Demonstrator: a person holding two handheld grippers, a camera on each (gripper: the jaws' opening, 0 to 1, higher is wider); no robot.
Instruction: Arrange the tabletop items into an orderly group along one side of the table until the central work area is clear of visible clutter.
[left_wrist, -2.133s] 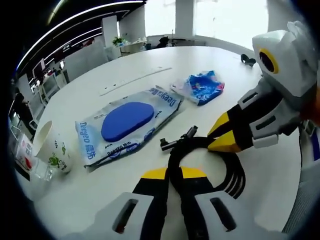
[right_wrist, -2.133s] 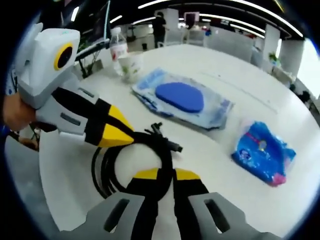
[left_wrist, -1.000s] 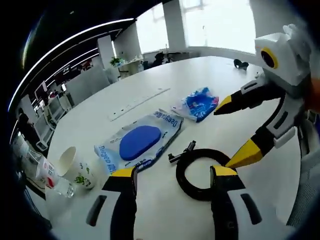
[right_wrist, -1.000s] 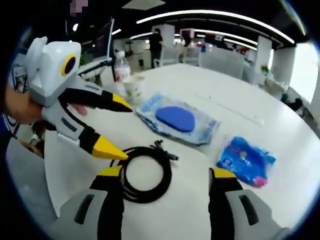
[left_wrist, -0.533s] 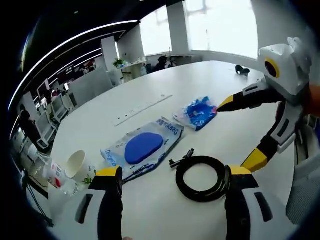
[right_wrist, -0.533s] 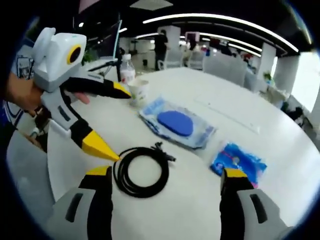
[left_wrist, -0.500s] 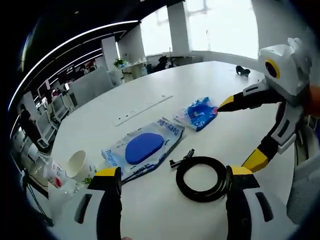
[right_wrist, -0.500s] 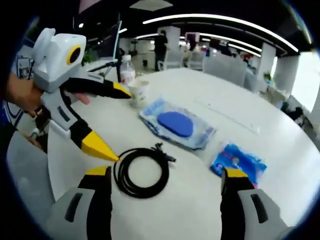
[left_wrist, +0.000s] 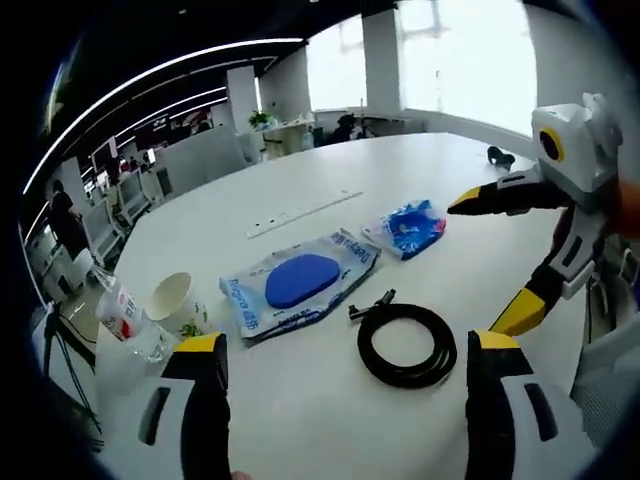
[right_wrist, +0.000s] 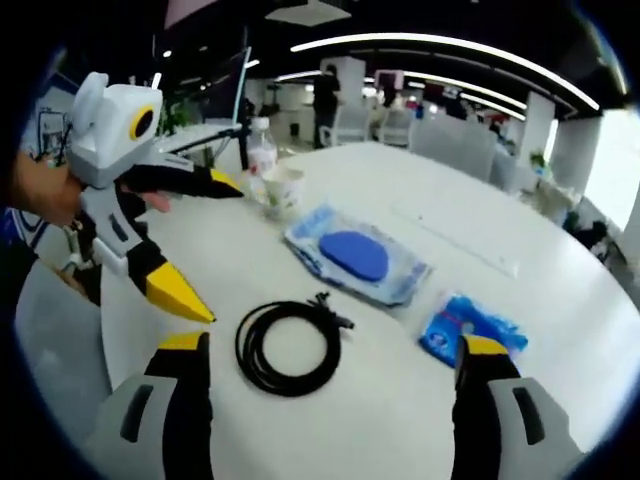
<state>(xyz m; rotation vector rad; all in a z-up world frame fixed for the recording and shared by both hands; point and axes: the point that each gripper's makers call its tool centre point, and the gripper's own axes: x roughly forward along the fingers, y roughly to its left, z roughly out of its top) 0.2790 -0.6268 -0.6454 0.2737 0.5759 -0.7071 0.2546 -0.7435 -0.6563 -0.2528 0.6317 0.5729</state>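
A coiled black cable (left_wrist: 407, 344) (right_wrist: 290, 348) lies flat on the white table (left_wrist: 300, 170), free of both grippers. My left gripper (left_wrist: 350, 352) stands open above and short of it; in the right gripper view it (right_wrist: 195, 245) enters from the left, jaws spread. My right gripper (right_wrist: 330, 355) is open too, and in the left gripper view it (left_wrist: 490, 262) comes in from the right. Beyond the cable lie a wet-wipes pack with a blue lid (left_wrist: 300, 282) (right_wrist: 358, 256) and a small blue packet (left_wrist: 410, 226) (right_wrist: 470, 326). A paper cup (left_wrist: 178, 304) (right_wrist: 281, 189) and a plastic bottle (left_wrist: 125, 318) (right_wrist: 262, 145) stand at one table edge.
A long pale strip (left_wrist: 305, 213) lies farther out on the table. A small dark object (left_wrist: 498, 155) sits near the far edge. Office desks and chairs lie beyond the table. A hand (right_wrist: 35, 190) holds the left gripper.
Both grippers were shut on the cable 2.1 s ago; they have since opened, let it go and drawn back and up. The cable stays coiled on the table.
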